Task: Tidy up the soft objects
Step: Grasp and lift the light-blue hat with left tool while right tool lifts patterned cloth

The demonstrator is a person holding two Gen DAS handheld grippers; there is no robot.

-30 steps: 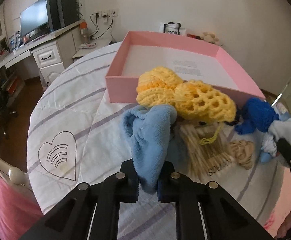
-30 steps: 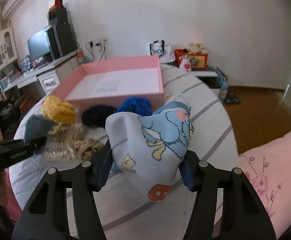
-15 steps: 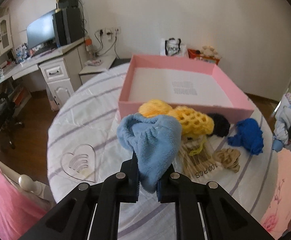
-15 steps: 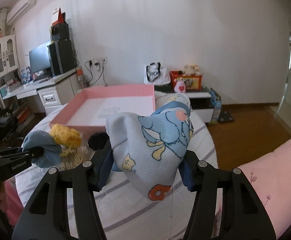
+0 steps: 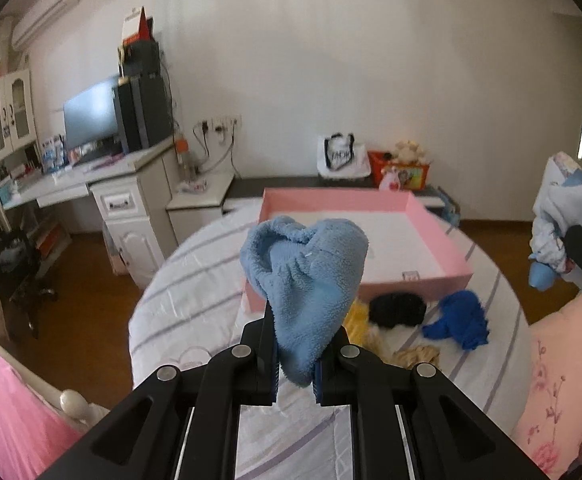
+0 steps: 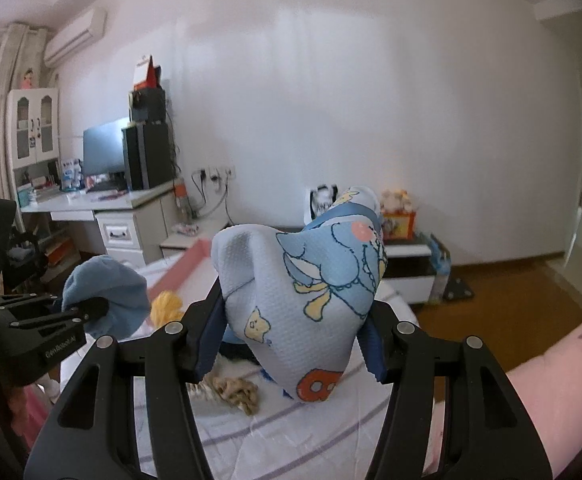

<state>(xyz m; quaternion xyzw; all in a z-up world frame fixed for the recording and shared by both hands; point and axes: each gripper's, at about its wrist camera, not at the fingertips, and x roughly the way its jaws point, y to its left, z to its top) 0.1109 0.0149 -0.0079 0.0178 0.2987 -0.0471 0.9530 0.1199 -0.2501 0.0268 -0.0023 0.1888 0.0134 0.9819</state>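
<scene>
My left gripper (image 5: 295, 360) is shut on a light blue fleece cloth (image 5: 305, 280), held well above the round table (image 5: 187, 304). The same cloth (image 6: 105, 300) shows at the left of the right wrist view. My right gripper (image 6: 291, 340) is shut on a pale blue cartoon-print pouch (image 6: 303, 296), which also appears at the right edge of the left wrist view (image 5: 563, 216). Beyond the cloth lies the pink box (image 5: 443, 236) with a white bottom. In front of it rest a black item (image 5: 397, 310), a royal blue item (image 5: 461, 318), a yellow crochet piece (image 5: 357, 316) and a beige piece (image 5: 417, 356).
A white desk (image 5: 91, 188) with a monitor stands at the left, a dark office chair (image 5: 15, 268) before it. A low bench with a bag and red basket (image 5: 399, 170) runs along the far wall. Pink bedding (image 5: 563, 364) lies at the right, pink fabric (image 5: 7, 412) at lower left.
Both grippers have risen with their loads and tilted up toward level; the table and box sank lower in both views. The soft items on the table now look smaller and farther away.
</scene>
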